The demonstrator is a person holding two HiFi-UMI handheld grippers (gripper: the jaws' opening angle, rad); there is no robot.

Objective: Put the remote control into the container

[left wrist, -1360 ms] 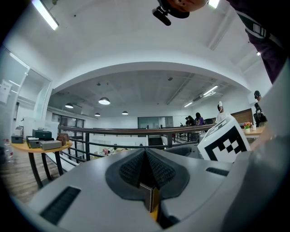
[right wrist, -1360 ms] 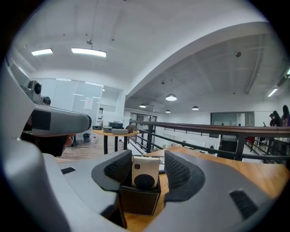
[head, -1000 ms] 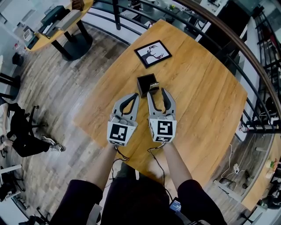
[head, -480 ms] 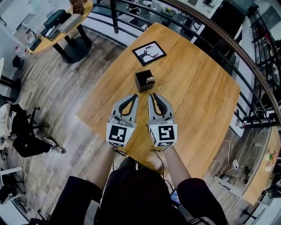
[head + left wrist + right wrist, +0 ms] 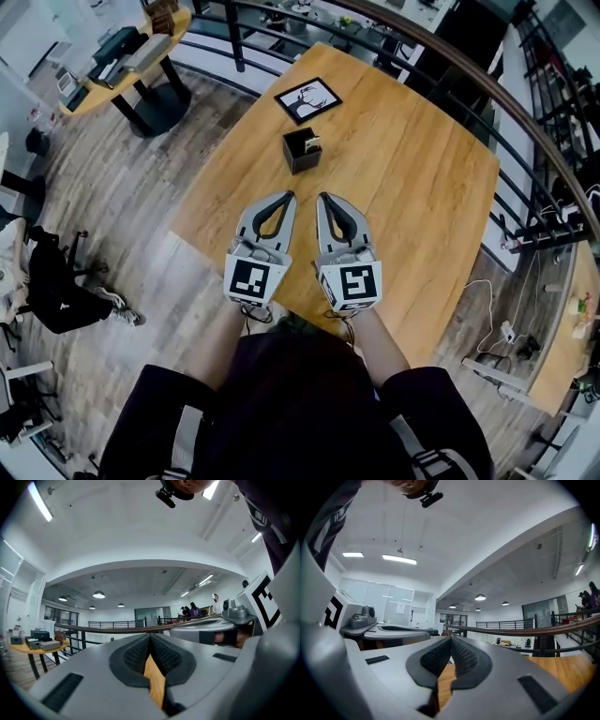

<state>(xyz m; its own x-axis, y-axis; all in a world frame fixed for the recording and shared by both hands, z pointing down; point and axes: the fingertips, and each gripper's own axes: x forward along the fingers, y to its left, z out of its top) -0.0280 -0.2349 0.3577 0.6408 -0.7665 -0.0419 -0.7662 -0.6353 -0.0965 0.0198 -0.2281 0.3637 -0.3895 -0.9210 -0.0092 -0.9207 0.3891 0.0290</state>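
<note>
Head view, and the black container [image 5: 298, 159] sits above the middle of the frame on the wooden table [image 5: 422, 187]. A pale-tipped thing stands up inside it against its right-hand wall. That looks like the remote control [image 5: 312, 142], though it is too small to be sure. If so, it is already in.

Both tools hang side by side at the centre of the frame, below the container and well apart from it. The left gripper [image 5: 287, 197] has its jaws together at the tips, and its own view shows only a sliver of table through the gap lower down, so nothing is held. The right gripper [image 5: 324, 198] is closing down tip to tip, and there too only wood shows behind the pads. It is empty.

So what can still go wrong? My read is that the remote stands on end and leans on the wall, not lying flat. A nudge to the container could tip it out, or topple the container itself if it is light. The likeliest cause would be a gripper swinging forward toward the top of the frame and clipping the rim. The framed picture [image 5: 307, 99], just above the container, would be next in line if the container got shoved that way. With both jaws closed, catching a sliding remote would take an extra beat to open.
</note>
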